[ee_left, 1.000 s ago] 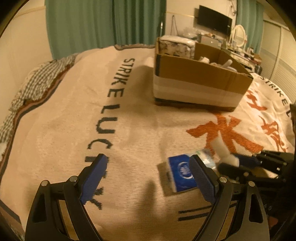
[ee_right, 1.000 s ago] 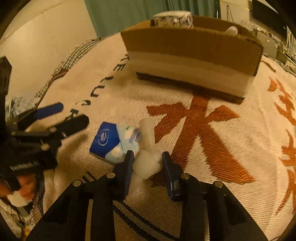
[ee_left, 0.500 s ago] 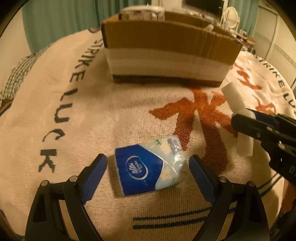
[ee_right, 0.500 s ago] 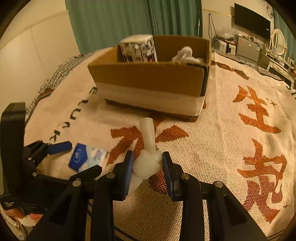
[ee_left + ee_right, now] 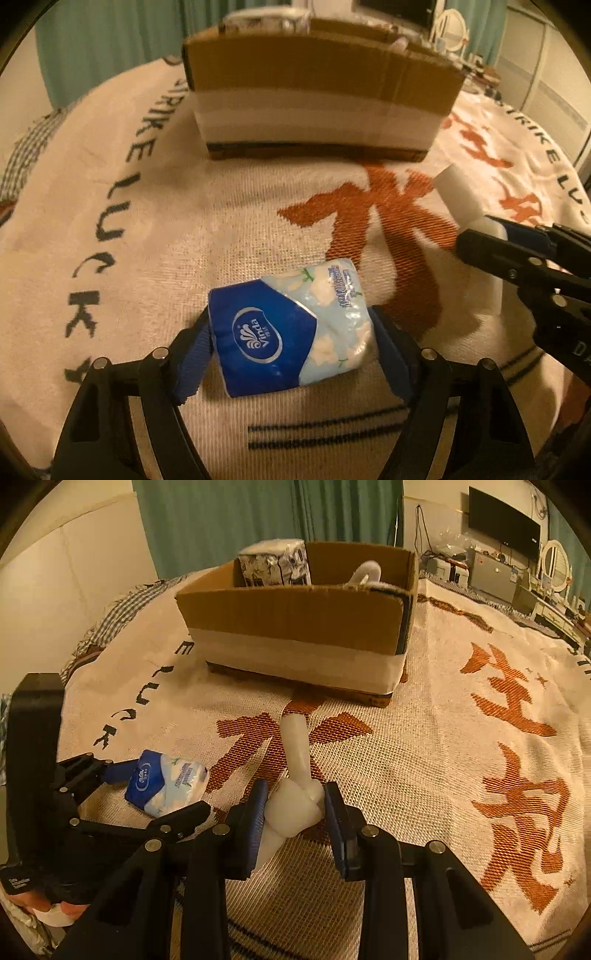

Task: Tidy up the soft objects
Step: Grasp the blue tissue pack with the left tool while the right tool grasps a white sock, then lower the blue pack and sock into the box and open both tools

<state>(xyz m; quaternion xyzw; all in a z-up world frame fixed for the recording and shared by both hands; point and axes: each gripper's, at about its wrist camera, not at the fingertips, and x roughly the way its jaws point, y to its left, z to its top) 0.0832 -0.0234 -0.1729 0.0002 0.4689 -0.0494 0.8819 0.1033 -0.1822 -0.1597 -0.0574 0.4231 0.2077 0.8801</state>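
Left wrist view showed the left gripper [image 5: 291, 339] pinching a tissue pack [image 5: 291, 328] on the blanket [image 5: 147, 229] in front of the cardboard box [image 5: 317, 92], while the right gripper [image 5: 295, 812] clamped a knotted white cloth [image 5: 295, 797]; both likely awaited lifting into that box.

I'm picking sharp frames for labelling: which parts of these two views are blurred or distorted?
Left wrist view: cardboard box smeared, tissue pack sharp, fisheye bends the blanket lettering. Right wrist view: mostly sharp, white knotted toy crisp, warm dim light, dark rounded corners.
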